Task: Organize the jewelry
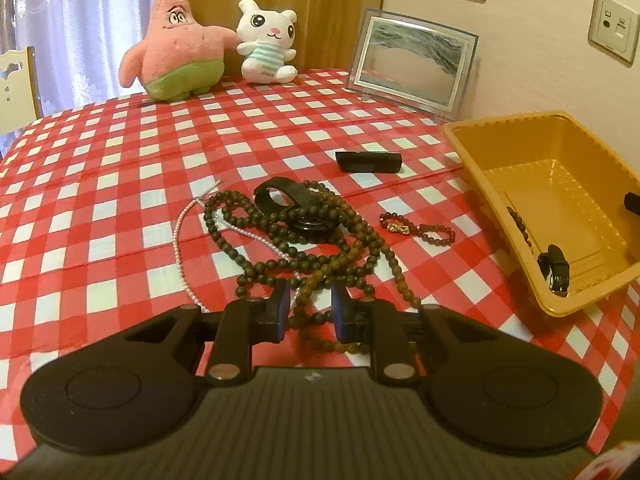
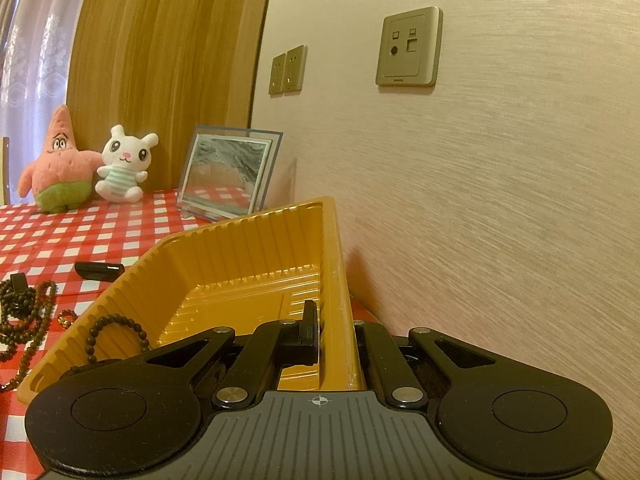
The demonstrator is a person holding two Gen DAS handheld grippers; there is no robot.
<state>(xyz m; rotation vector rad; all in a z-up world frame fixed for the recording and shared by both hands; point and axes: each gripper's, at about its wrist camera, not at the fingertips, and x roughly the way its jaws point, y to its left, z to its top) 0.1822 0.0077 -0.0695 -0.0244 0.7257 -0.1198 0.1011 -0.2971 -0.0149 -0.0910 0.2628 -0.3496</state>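
Observation:
A long dark bead necklace lies tangled on the checked tablecloth with a thin pearl strand, a black watch and a small red bead bracelet. My left gripper is low over the necklace's near loops, its jaws partly open with beads between them. A yellow tray stands at the right and holds a dark bead bracelet. My right gripper is shut on the yellow tray's right wall, one finger inside and one outside.
A black bar-shaped case lies behind the jewelry. Two plush toys and a picture frame stand at the table's back edge. A wall with sockets runs close along the tray's right side.

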